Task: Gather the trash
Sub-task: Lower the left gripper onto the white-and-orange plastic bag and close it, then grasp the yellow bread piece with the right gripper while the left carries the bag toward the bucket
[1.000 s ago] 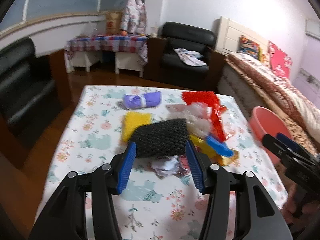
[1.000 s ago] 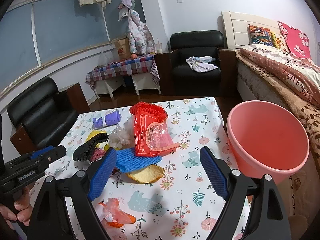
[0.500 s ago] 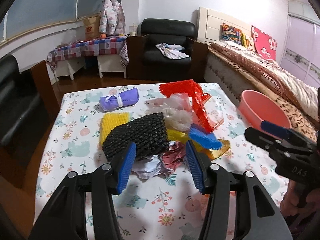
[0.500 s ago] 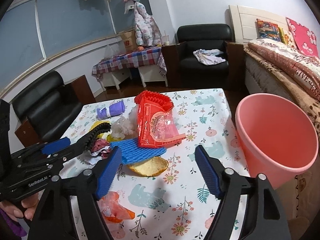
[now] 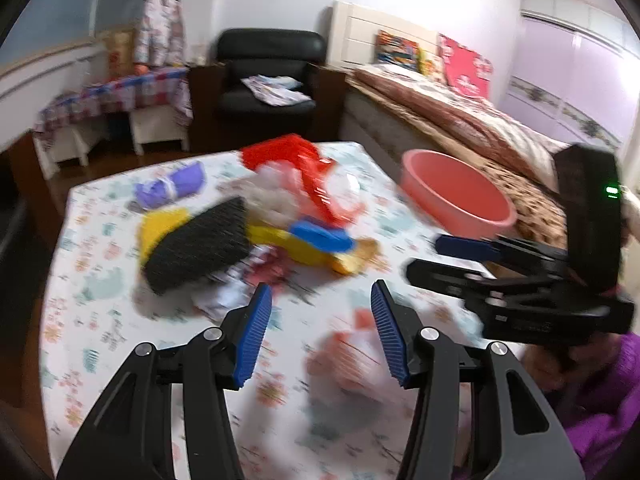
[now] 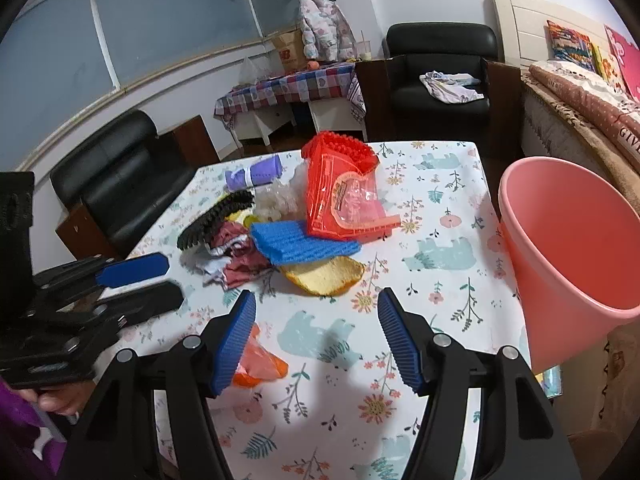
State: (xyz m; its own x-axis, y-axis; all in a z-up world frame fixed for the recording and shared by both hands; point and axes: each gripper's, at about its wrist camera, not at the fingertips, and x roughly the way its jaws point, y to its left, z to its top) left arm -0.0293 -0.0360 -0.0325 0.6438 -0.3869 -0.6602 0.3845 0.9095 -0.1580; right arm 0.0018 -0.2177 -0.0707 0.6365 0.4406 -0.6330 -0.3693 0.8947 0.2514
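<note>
A heap of trash lies mid-table: a red plastic package (image 6: pixel 344 196), a blue foam sheet (image 6: pixel 304 244), an orange peel (image 6: pixel 324 276), a black mesh pad (image 6: pixel 216 216), crumpled paper (image 6: pixel 232 256) and a purple roll (image 6: pixel 254 174). An orange plastic scrap (image 6: pixel 260 364) lies by my right gripper's left finger. A pink bucket (image 6: pixel 568 256) stands off the table's right edge. My right gripper (image 6: pixel 316 340) is open and empty above the near table. My left gripper (image 5: pixel 318 332) is open and empty over the blurred orange scrap (image 5: pixel 352 344); it also shows in the right wrist view (image 6: pixel 136 280).
The table (image 6: pixel 440 272) has a floral cloth. A black armchair (image 6: pixel 436 76) and a checked-cloth side table (image 6: pixel 288 84) stand behind it, a black sofa (image 6: pixel 116 176) to the left, a bed (image 5: pixel 460 120) to the right.
My left gripper has swung right and toward the near table, and its view is blurred. My right gripper has moved in lower over the near table. Both stay open.
</note>
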